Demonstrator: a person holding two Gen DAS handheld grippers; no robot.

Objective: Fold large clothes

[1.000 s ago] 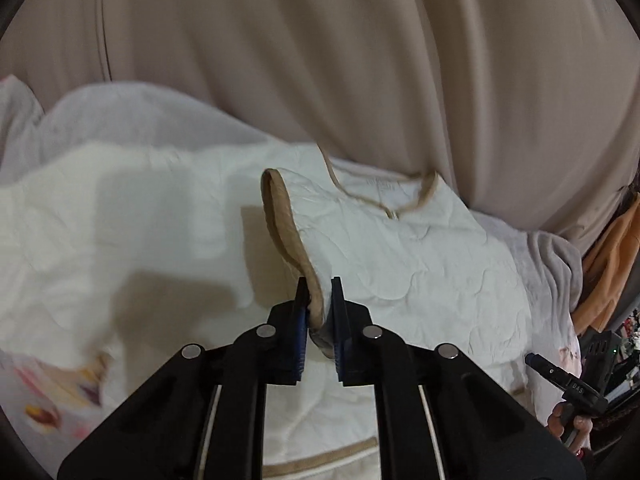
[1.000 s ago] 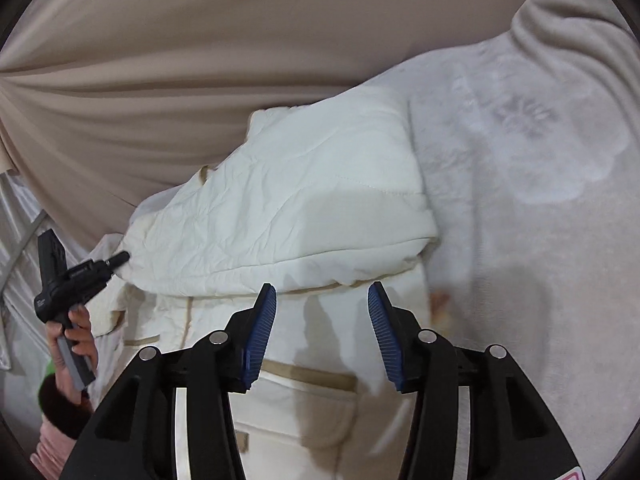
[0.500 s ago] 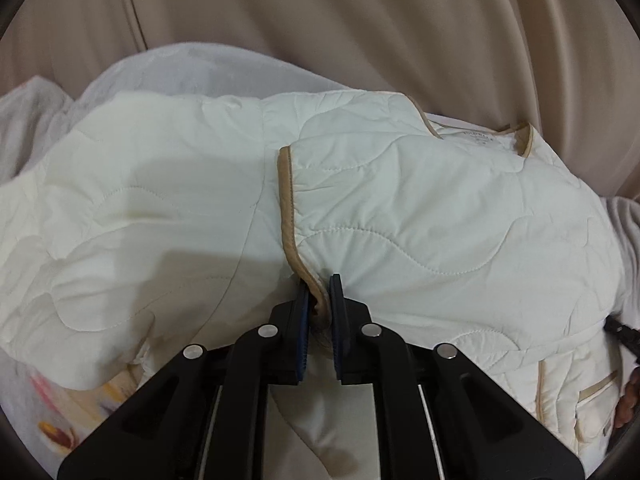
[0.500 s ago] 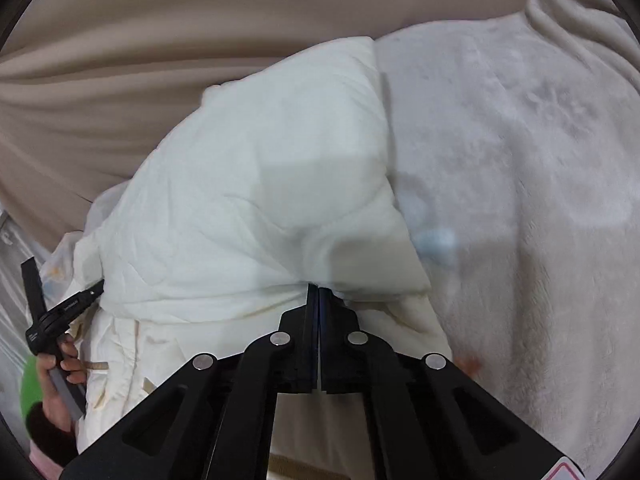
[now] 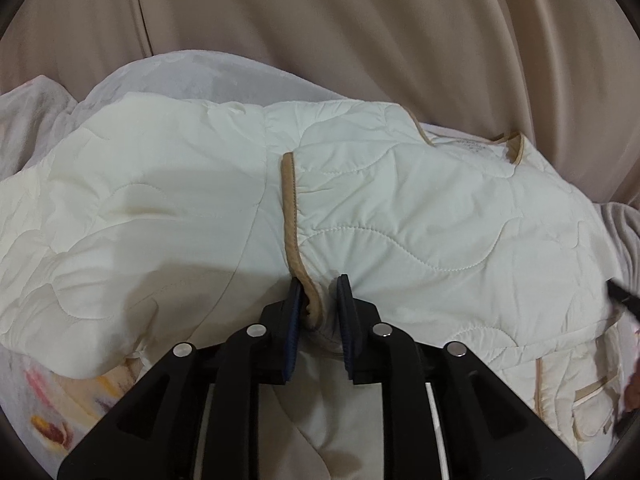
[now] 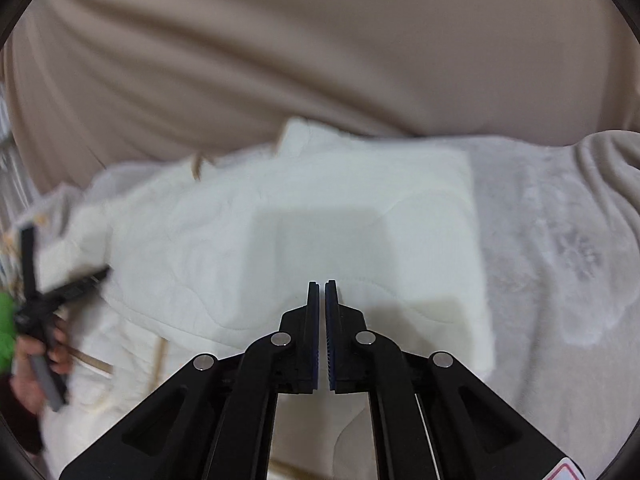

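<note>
A cream quilted jacket with tan trim lies spread across the bed, its front panel folded over the body. My left gripper sits low at the panel's near edge. Its jaws are opening, and the trimmed edge lies loose in the gap against the left pad. The right wrist view is blurred by motion. In it my right gripper is shut with nothing between its fingers, hovering over the folded jacket. At that view's left edge a hand holds the left gripper.
A pale grey fleece blanket covers the bed to the right of the jacket. Beige curtains hang close behind the bed. A floral patterned cover shows at the near left.
The left gripper lowered the trimmed panel onto the jacket, and its jaws have now parted. The right gripper went from open to shut and swung sideways above the jacket.
</note>
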